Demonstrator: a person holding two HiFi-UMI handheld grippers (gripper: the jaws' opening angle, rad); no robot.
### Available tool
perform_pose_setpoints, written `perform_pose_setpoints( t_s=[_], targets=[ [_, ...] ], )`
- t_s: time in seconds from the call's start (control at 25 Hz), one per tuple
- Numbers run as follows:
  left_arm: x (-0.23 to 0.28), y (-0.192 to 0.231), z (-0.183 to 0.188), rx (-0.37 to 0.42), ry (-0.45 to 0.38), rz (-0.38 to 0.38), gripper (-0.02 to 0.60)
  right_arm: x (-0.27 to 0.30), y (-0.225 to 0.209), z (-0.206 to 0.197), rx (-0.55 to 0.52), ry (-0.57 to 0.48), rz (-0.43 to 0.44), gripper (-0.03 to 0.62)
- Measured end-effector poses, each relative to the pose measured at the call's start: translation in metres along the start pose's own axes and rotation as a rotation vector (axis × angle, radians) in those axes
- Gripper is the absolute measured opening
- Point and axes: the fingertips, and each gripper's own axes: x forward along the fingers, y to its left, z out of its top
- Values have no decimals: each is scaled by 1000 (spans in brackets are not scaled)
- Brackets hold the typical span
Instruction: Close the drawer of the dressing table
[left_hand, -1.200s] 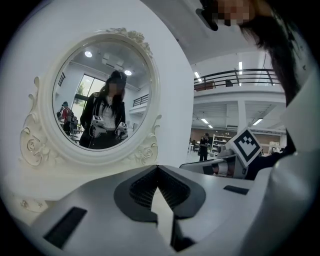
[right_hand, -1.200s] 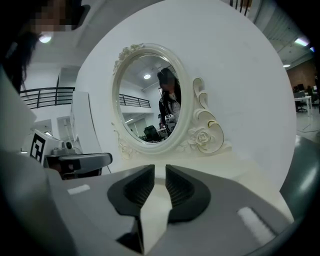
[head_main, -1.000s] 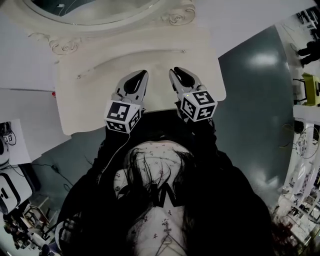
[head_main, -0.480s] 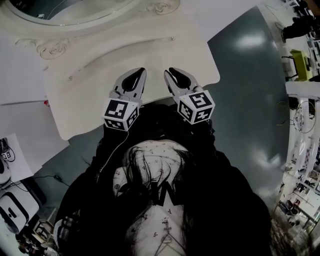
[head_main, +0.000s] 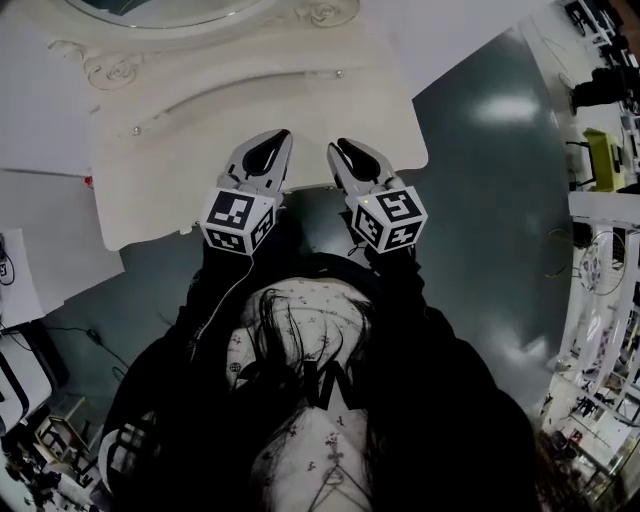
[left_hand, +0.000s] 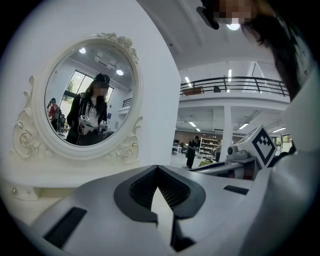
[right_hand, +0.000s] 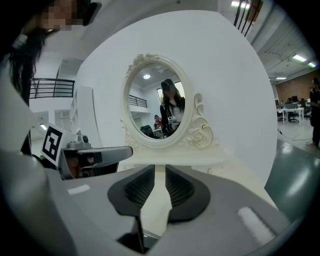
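A cream dressing table (head_main: 170, 170) with an oval carved mirror (head_main: 150, 8) fills the top of the head view. No drawer front shows in any view; the tabletop hides whatever lies under it. My left gripper (head_main: 272, 140) and right gripper (head_main: 342, 148) lie side by side over the table's front edge, their marker cubes hanging off it toward my body. Seen from the left gripper (left_hand: 157, 167), its jaws meet at the tips with nothing held, facing the mirror (left_hand: 87, 95). On the right gripper (right_hand: 160, 167) only a thin slit shows between empty jaws, the mirror (right_hand: 160, 107) straight ahead.
White panels (head_main: 40, 210) stand to the table's left. Grey floor (head_main: 500, 200) spreads to the right, with a white rack (head_main: 600, 260) at the far right edge. Cables and equipment (head_main: 30, 420) sit at the lower left. A white wall stands behind the mirror.
The table has slid up and away in the head view. Both grippers now sit farther back over its front edge, cubes off the top. Their jaws look the same.
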Motion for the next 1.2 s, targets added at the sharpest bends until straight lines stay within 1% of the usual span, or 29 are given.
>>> perform_pose_setpoints(
  t_s=[0.16, 0.36, 0.52, 0.64, 0.8, 1.0, 1.2],
  targets=[
    [-4, -41, -11, -19, 4, 26, 0, -37, -6, -10, -13, 7, 33, 75],
    [-13, -98, -30, -19, 15, 51, 0, -84, -11, -27, -31, 17, 78, 75],
    [-27, -136, -53, -30, 42, 88, 0, -118, -10, -51, -39, 43, 116, 75],
    [-39, -160, -65, -24, 67, 113, 0, -137, -9, -65, -26, 50, 141, 75],
    [-55, -179, -74, -8, 97, 136, 0, -154, 0, -81, -8, 55, 167, 75],
    [-73, -185, -76, 4, 114, 168, 0, -164, 19, -89, 3, 47, 199, 75],
    [-85, -192, -76, 15, 118, 162, 0, -169, 29, -86, 10, 19, 212, 75]
  ],
)
